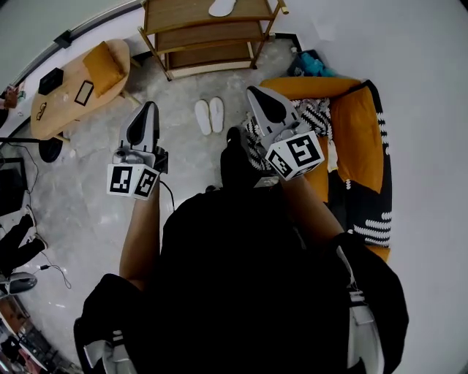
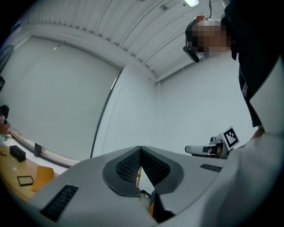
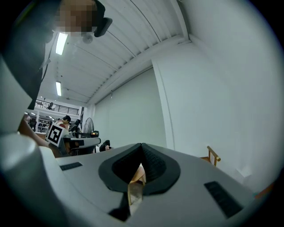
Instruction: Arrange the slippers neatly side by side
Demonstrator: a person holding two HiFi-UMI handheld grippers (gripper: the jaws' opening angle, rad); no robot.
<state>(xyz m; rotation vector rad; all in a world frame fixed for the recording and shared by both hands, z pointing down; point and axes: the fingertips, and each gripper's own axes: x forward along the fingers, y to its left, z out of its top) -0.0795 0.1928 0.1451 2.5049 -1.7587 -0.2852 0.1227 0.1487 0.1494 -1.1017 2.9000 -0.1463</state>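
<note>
Holding left gripper [image 2: 140,150] and right gripper [image 3: 141,146] pressed together, pinching nothing, aiming both roughly level above the floor [image 1: 183,157]. Judging the likeliest slip first: spoiling a pair already looking tidy, by going in with closed tips and nudging one slipper askew, or shoving it under the shelf [image 1: 212,36]. Risking too a stray foot scuffing the pair while stepping closer, or grabbing both at once and dragging them apart. Counting two white slippers on the floor, lying one [image 1: 202,117] just beside the other [image 1: 217,114], parallel, near the foot of that wooden shelf and well ahead of both grippers. Counting one more white slipper-like shape [image 1: 221,7] on top of the shelf, too cut off at the frame edge for telling surely. Counting also two grippers, one shelf, one desk [image 1: 66,109] at the left, one orange sofa [image 1: 358,131] at the right.
</note>
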